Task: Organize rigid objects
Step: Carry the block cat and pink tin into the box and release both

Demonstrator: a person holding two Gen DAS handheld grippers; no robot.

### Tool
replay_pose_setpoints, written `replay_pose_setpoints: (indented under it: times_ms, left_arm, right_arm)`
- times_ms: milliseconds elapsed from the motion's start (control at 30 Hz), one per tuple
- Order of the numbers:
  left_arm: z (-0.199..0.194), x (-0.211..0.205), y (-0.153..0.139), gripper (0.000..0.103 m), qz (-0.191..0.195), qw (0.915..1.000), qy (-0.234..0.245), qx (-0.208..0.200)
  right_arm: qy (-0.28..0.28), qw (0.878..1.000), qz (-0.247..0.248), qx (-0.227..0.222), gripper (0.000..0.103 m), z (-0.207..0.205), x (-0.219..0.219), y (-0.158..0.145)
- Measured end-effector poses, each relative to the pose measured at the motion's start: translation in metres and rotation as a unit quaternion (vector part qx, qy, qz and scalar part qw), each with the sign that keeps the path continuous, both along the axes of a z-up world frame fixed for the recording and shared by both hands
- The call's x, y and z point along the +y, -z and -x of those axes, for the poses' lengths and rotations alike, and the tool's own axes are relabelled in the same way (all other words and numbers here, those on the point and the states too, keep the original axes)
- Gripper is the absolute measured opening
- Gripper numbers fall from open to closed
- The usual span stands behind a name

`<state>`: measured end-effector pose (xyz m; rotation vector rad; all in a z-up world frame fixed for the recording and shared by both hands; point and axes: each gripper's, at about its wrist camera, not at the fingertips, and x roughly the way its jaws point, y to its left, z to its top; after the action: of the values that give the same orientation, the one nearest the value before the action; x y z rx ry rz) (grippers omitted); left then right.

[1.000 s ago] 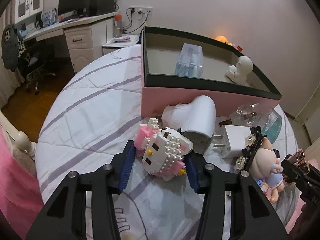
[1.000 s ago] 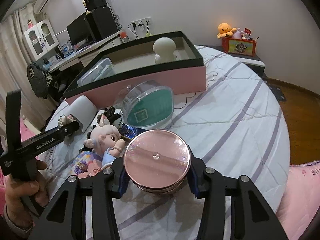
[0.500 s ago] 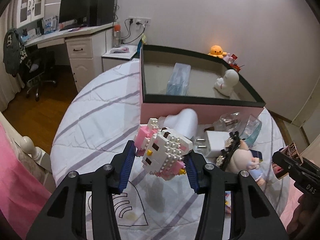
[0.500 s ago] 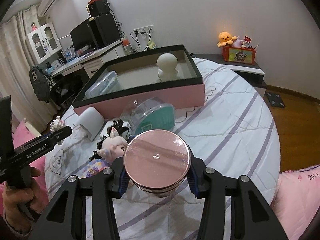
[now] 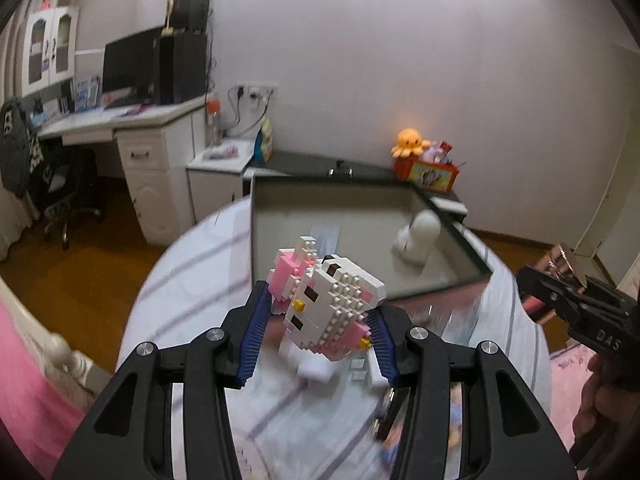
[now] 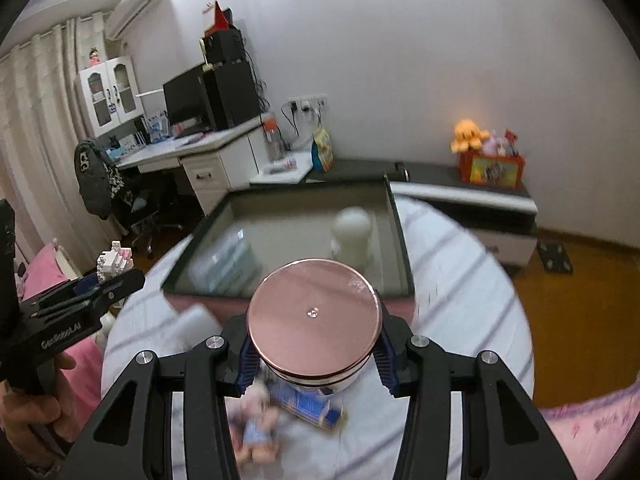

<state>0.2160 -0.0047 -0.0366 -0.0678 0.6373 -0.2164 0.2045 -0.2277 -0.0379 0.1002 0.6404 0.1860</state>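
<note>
My left gripper (image 5: 318, 340) is shut on a white and pink brick-built cat figure (image 5: 328, 304) and holds it high above the bed, in front of the pink box (image 5: 360, 236). My right gripper (image 6: 314, 354) is shut on a round jar with a rose-gold lid (image 6: 314, 312), raised above the bed near the box (image 6: 400, 240). The box is open, with a dark rim. It holds a white round-headed figurine (image 6: 352, 236) and a clear plastic case (image 6: 232, 256). The right gripper with the jar also shows at the right of the left wrist view (image 5: 560, 280).
On the white striped bedspread (image 6: 460, 300) below lie a small doll (image 6: 256, 432), a blue packet (image 6: 308, 404) and a white rounded object (image 6: 196, 324), all blurred. A desk with a monitor (image 5: 132, 64), a chair and a low shelf with an orange plush (image 5: 412, 144) stand behind.
Both grippers have lifted their objects higher and moved towards the box. The bed items have dropped lower in view and are blurred by the motion.
</note>
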Motion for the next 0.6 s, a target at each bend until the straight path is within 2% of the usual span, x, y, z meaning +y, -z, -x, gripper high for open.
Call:
replay_pose_setpoints:
  times_ms: [167,300,433,600]
  left_arm:
    - [-0.029,-0.005,-0.019,0.048,0.009,0.9998,0.006,-0.019]
    - [-0.052,-0.01,-0.024,0.048,0.01,0.9997,0.008,-0.022]
    - [-0.079,-0.016,-0.019,0.048,0.013,0.9997,0.014,-0.012]
    - [-0.104,-0.025,0.0,0.048,0.022,0.9995,0.02,0.014]
  right_arm:
    - [-0.013,1.0,0.005,-0.016,0.048,-0.037,0.006,-0.019]
    - [-0.026,1.0,0.009,-0.013,0.049,-0.065,0.013,-0.022]
    - [-0.036,0.999,0.009,0.003,0.049,-0.092,0.02,-0.014]
    - [-0.034,0.999,0.009,0.037,0.049,-0.118,0.02,0.013]
